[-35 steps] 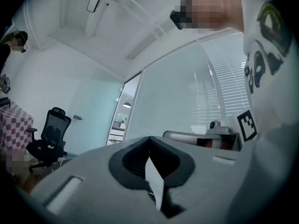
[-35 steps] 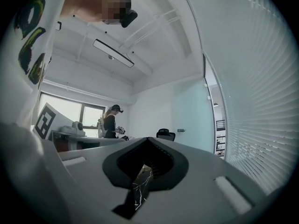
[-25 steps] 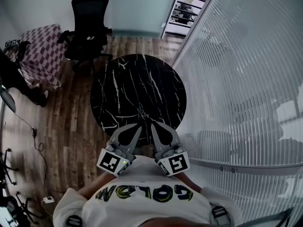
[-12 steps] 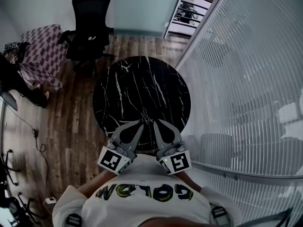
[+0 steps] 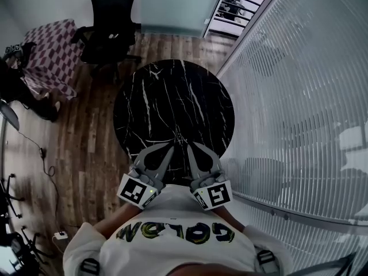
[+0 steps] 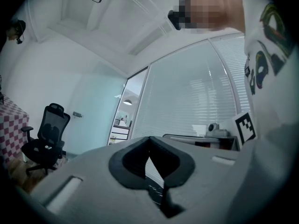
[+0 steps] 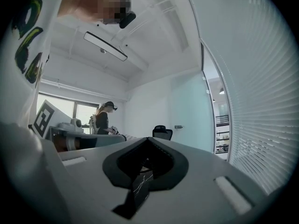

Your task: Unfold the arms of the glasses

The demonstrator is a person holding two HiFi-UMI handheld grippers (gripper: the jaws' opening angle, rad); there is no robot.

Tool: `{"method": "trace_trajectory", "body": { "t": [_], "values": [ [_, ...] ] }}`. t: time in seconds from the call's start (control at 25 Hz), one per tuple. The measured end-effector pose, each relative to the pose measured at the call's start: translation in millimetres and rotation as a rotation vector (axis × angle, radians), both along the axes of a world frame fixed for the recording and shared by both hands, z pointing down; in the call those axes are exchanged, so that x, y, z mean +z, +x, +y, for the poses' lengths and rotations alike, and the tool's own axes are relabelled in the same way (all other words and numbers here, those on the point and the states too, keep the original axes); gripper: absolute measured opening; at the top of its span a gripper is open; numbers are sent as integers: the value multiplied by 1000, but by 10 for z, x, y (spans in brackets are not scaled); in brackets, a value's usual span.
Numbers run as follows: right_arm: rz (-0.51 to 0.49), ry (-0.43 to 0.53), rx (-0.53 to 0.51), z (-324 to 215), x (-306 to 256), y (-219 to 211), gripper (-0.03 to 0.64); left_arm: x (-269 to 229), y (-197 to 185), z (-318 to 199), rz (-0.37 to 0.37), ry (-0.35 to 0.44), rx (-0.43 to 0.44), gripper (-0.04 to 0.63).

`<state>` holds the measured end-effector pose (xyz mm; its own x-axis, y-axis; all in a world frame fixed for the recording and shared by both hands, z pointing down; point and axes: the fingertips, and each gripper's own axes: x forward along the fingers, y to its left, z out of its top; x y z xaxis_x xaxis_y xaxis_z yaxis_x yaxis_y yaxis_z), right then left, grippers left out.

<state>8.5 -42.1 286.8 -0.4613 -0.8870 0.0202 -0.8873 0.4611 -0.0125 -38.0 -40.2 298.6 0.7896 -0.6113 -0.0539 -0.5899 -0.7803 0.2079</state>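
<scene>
No glasses show in any view. A round black marble table (image 5: 172, 96) lies ahead of me with nothing visible on its top. My left gripper (image 5: 170, 146) and right gripper (image 5: 190, 146) are held side by side close to my chest, pointing level over the table's near edge. Both are shut with nothing between the jaws. In the left gripper view the left gripper (image 6: 149, 138) shows its jaws meeting at the tip. The right gripper view shows the same closed tip on the right gripper (image 7: 148, 139), with a sliver of marble below it.
A black office chair (image 5: 112, 22) stands beyond the table, and a checkered-cloth table (image 5: 49, 56) sits at the far left with a person (image 5: 17, 91) beside it. A glass wall with blinds (image 5: 299, 96) runs along the right. Wooden floor (image 5: 86, 142) surrounds the table.
Both grippers have edged forward together toward the table's near edge, still shut. The head view has shifted a little.
</scene>
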Motion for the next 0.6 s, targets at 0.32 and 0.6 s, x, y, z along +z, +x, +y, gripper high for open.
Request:
{"method": "trace_trajectory", "body": {
  "t": [0.32, 0.6],
  "values": [
    [-2, 3, -40, -33, -45, 129, 2, -59, 223, -24, -3, 1, -18, 5],
    [15, 5, -49, -93, -100, 391, 2, -36, 477, -65, -7, -30, -28, 5]
  ]
}}
